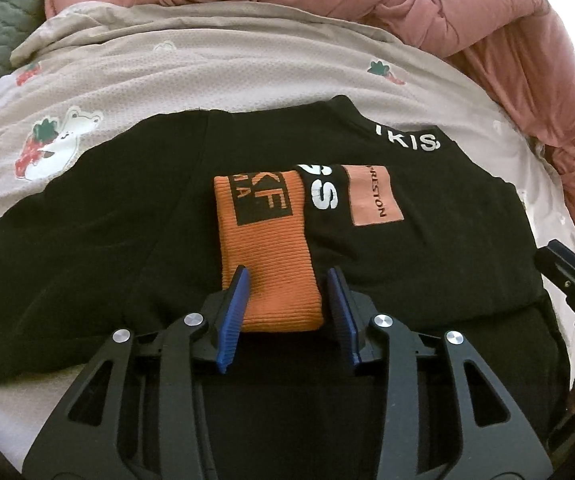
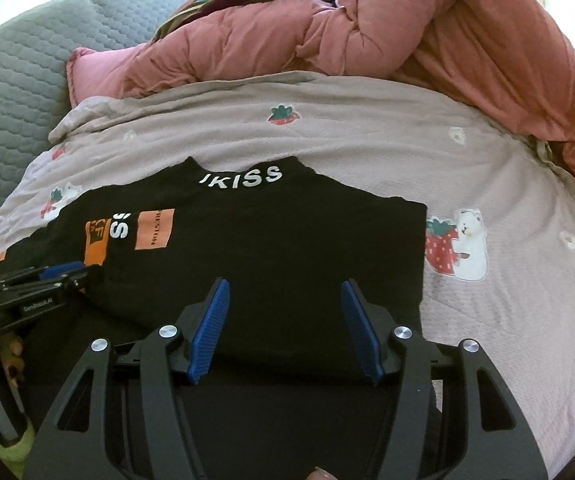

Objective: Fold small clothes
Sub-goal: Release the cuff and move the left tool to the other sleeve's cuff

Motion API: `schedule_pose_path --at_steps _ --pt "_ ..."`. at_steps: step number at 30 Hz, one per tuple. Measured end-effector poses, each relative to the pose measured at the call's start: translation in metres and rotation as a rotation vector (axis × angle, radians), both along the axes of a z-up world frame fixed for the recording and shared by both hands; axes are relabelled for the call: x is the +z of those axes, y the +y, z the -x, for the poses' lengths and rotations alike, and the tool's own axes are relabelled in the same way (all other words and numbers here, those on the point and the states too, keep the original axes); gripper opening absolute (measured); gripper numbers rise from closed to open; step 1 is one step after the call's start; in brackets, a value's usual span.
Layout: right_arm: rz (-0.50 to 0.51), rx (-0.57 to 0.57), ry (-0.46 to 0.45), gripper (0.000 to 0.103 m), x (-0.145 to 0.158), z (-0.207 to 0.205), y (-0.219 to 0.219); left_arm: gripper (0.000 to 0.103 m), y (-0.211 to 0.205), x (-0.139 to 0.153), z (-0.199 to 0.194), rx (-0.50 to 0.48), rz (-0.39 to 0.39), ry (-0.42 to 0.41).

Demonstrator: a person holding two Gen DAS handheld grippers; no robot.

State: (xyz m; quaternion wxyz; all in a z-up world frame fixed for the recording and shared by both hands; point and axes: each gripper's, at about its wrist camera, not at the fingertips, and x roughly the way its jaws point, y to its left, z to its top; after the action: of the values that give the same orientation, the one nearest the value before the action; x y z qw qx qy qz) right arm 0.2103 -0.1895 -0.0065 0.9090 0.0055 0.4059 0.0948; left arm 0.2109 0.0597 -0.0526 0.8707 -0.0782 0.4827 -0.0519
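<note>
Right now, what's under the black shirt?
The black shirt lies flat on a pale strawberry-print blanket, which shows all around it. An orange cuff lies on top of the shirt. Whatever is directly beneath the shirt is covered.

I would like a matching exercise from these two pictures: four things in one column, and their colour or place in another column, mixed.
Things:
1. black top
2. orange ribbed cuff
3. quilt
4. left tool

Descriptions:
a. pink, bunched at the far side of the bed
b. open, its blue pads either side of the cuff
c. spread flat on the strawberry-print sheet
d. lying on the black fabric, with a black square logo

Pairs: 1-c, 2-d, 3-a, 4-b
</note>
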Motion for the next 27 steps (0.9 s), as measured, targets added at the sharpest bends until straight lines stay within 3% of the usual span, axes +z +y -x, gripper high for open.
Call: schedule_pose_path --at_steps 4,9,14,17,21,24,27 --pt "-0.017 0.008 0.037 0.059 -0.009 -0.006 -0.001 0.033 0.000 -0.001 0.001 -0.002 0.001 0.002" --pt "0.017 -0.062 0.196 0.059 -0.045 -0.019 -0.013 0.035 0.002 0.000 0.001 0.004 0.023 0.003" --pt "-0.011 -0.058 0.181 0.064 -0.041 -0.013 -0.016 0.052 0.002 0.007 0.002 0.003 0.018 -0.005" --pt "-0.015 -0.053 0.161 0.072 -0.038 -0.007 -0.015 0.056 0.004 0.013 0.004 0.006 0.020 -0.018" --pt "-0.007 -0.040 0.141 0.082 -0.031 -0.002 -0.011 0.072 0.007 0.024 0.008 0.016 0.022 -0.047" --pt "-0.008 -0.036 0.116 0.082 -0.023 0.001 -0.007 0.083 0.010 0.029 0.009 0.031 0.015 -0.060" --pt "-0.014 -0.031 0.103 0.094 -0.018 0.004 -0.003 0.091 0.013 0.033 0.011 0.047 0.007 -0.069"
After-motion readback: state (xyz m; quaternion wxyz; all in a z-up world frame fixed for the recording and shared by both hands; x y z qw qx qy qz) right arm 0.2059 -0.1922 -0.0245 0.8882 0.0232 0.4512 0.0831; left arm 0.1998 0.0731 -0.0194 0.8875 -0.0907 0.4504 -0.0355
